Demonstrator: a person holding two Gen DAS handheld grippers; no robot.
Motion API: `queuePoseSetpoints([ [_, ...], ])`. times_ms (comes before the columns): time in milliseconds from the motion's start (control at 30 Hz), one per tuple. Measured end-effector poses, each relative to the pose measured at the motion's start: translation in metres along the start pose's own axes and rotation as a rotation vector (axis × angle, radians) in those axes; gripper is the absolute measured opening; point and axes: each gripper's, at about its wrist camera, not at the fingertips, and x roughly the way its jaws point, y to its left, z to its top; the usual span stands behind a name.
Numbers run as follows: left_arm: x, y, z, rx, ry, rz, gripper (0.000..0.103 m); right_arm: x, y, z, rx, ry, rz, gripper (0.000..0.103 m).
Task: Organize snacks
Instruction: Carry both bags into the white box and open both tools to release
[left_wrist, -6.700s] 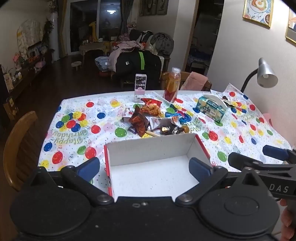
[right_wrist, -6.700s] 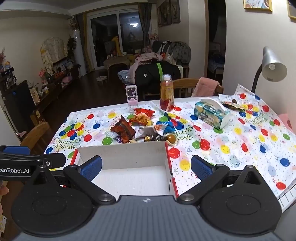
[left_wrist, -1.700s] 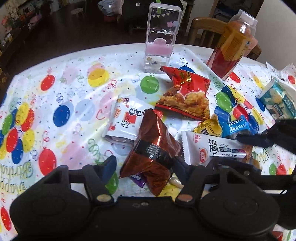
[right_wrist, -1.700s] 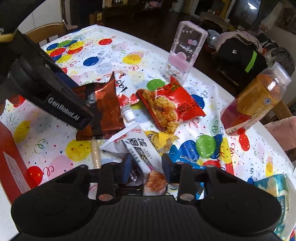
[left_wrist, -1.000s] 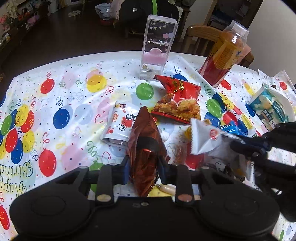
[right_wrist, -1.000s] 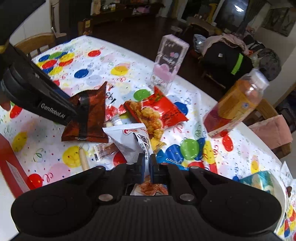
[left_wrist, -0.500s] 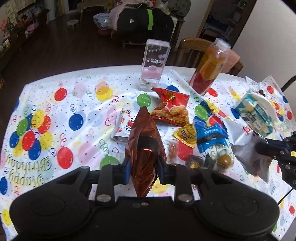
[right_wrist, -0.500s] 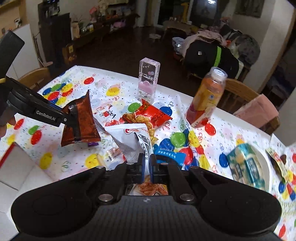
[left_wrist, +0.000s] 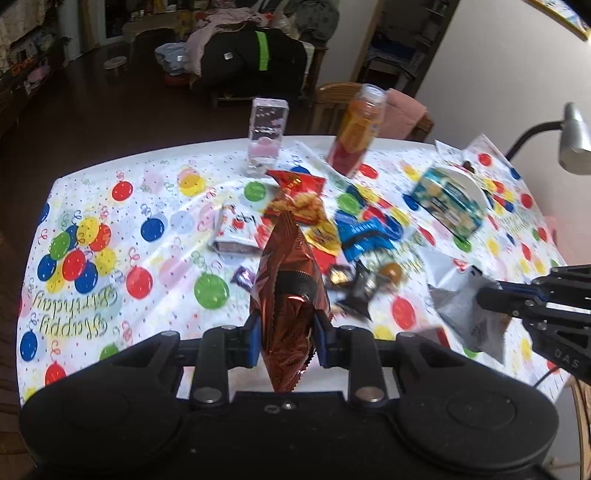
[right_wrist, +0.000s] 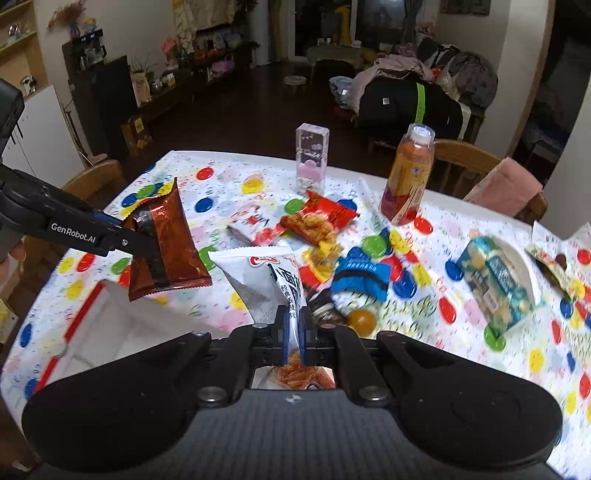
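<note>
Both are up off the table now: the left gripper (left_wrist: 287, 332) is pinching a brown snack bag (left_wrist: 288, 288), the right gripper (right_wrist: 291, 332) a white packet (right_wrist: 273, 284). The open box (right_wrist: 99, 325) sits around 8 o'clock from the white one.

Snack packets (right_wrist: 317, 221) mid-table, bottle (right_wrist: 406, 177) behind, tissue pack (right_wrist: 495, 280) right, box (right_wrist: 110, 325) (open) near-left.

At first both grippers are open and hold nothing. Now the left gripper (left_wrist: 288, 332) squeezes the brown snack bag (left_wrist: 286, 280) and holds it up off the table. The right gripper (right_wrist: 291, 332) pinches the white snack bag (right_wrist: 269, 280) and lifts it too. Both bags now hang high above the snack pile.
</note>
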Motion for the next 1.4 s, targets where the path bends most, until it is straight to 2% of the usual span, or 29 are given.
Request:
queuePoseSetpoints([
  [367, -0.018, -0.015, -0.062, 0.063, 0.085, -0.069, 0.026, -0.018, 0.037, -0.048, 0.086, 0.032, 0.01, 0.005],
  [733, 0.001, -0.021, -0.112, 0.084, 0.174, -0.088, 0.026, 0.011, 0.06, -0.1, 0.236, 0.107, 0.016, 0.005],
  [1100, 0.03, -0.028, -0.135, 0.114, 0.265, -0.111, 0.026, 0.039, 0.069, -0.125, 0.287, 0.163, -0.074, 0.005],
  [1400, 0.046, -0.029, -0.144, 0.109, 0.306, -0.117, 0.026, 0.05, 0.081, -0.132, 0.263, 0.193, -0.098, 0.005],
])
